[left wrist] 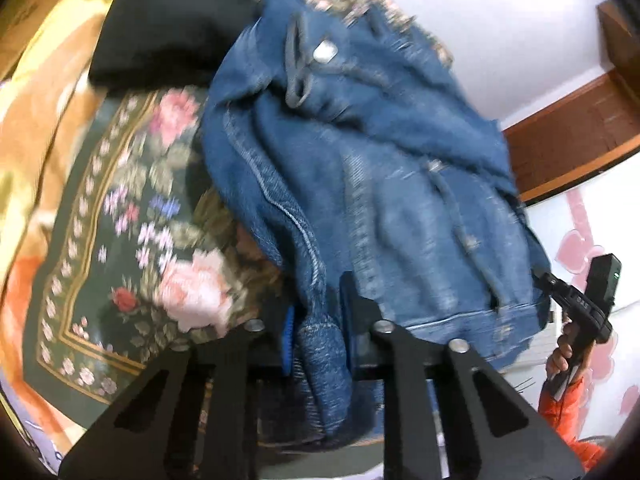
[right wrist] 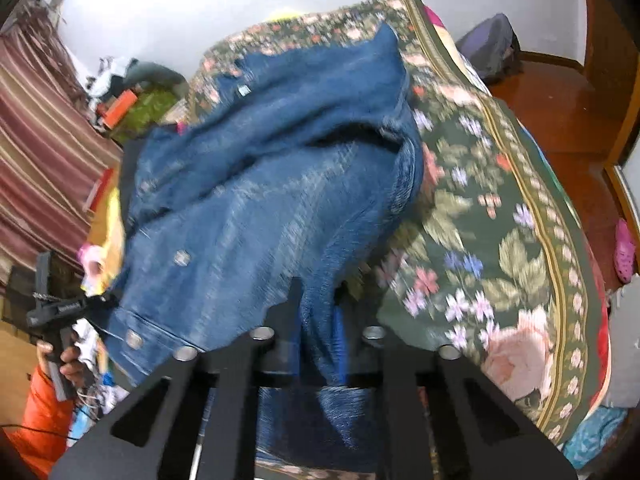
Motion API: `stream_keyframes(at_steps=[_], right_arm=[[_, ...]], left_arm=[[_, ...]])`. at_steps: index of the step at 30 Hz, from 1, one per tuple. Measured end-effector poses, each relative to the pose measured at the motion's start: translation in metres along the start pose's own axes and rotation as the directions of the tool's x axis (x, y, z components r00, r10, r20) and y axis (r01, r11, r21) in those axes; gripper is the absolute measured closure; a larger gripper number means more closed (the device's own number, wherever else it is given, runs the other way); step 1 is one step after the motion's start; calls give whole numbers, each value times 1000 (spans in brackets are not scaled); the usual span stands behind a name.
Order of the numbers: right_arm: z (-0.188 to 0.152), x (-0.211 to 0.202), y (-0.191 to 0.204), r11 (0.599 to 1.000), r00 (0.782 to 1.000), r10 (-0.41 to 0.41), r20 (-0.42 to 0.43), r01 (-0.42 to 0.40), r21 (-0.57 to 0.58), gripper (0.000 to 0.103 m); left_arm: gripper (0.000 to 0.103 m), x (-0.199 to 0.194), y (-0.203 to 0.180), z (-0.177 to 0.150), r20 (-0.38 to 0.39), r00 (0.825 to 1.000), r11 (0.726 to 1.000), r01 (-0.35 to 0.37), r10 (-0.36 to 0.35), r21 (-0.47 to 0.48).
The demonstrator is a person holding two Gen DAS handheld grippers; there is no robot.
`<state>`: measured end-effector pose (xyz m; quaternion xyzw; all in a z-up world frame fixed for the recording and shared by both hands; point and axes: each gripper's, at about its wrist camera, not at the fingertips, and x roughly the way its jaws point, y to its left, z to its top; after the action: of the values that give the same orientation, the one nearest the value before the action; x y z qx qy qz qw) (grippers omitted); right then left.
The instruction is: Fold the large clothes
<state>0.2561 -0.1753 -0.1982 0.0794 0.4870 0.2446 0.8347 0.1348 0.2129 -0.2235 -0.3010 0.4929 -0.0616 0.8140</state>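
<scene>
The denim jacket [left wrist: 384,184] is mid-blue, washed paler along its creases, with light stitching on the seams and dull silver metal buttons [left wrist: 325,53]. Under it the bedspread [left wrist: 120,216] is dark green, strewn with pink roses, small lilac and blue flowers and a red bloom, and bordered by gold stripes and a row of pale pink blossoms. A black garment [left wrist: 168,20] lies beside a yellow and orange blanket [left wrist: 44,112]. The curtain [right wrist: 44,152] carries maroon, tan and cream stripes. The person's sleeve [right wrist: 44,412] is bright orange. The gripper fingers [left wrist: 352,320] are black with blue pads. The floor [right wrist: 560,112] is reddish brown, and a pink clog [right wrist: 624,250] lies on it
</scene>
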Motion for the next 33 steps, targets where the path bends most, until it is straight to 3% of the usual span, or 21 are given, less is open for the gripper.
stream_keyframes(at_steps=[6,12,17,21,25,28,33], right_arm=[[42,-18,19,995,992,98,75,-96,-30,97],[106,-9,32,990,983,129,130,-121,-65,98],[158,3,23,994,973,104,205,-98,-39,98],[187,32,-2,996,975,68,211,-78,37,98],[197,81,-24,995,990,38,133,-49,83,98],[193,112,-35,996,997,-27,76,21,84,98],[193,119,-49,994,998,-7,59,0,111,98]], left_arm=[[89,-46,-31,40,130,986,994,99,-104,45],[90,-71,-57,112,254,959,990,106,-127,97],[90,-74,-50,171,329,943,996,33,-60,87],[90,-44,-37,209,336,942,999,-28,13,38],[89,16,-15,232,261,961,995,-98,92,12],[87,66,2,232,175,968,982,-189,183,21],[86,79,8,223,159,968,978,-203,194,46]])
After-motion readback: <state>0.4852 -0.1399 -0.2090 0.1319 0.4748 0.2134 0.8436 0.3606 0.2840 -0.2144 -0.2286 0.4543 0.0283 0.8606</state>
